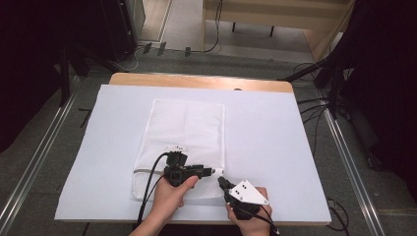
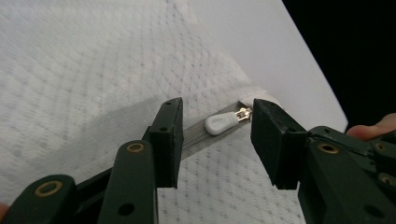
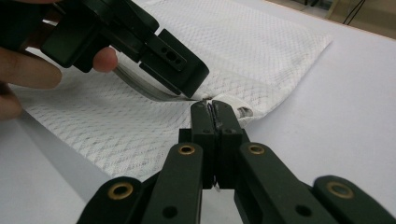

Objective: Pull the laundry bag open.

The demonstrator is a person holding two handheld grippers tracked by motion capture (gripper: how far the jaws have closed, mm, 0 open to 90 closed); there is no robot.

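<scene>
The mesh bag (image 1: 184,142) lies flat on the white worktop (image 1: 275,142), its long side running away from the person and its zipper (image 2: 201,136) crossing the near end. In the high view the bag reads as a pale rectangle, with the left tongs (image 1: 212,172) lying over the near right part of it and the right tongs (image 1: 221,181) just beside its near right corner; the zipper is only a thin grey line there.

The left gripper view brings the zipper close — grey teeth running slantwise between the 2 black jaws, with a white pull tab (image 2: 221,123) on a small metal slider lying in the gap. The left tongs (image 2: 215,140) stand apart on either side of the tab, neither pad touching it. That view also shows a fingertip of the other hand at the right edge.

The right gripper view gives what the other 2 do not: the right tongs (image 3: 215,112) are pressed together, jaw against jaw, their tips clamped on the bag's corner fabric right at the end of the zipper. Beyond them the left tongs (image 3: 187,84) come in from the upper left, held by the left hand (image 3: 28,70), with their tip down at the zipper tape close by the right tips. The mesh weave shows plainly here, and the bag's far corner reaches toward the upper right over bare worktop.
</scene>
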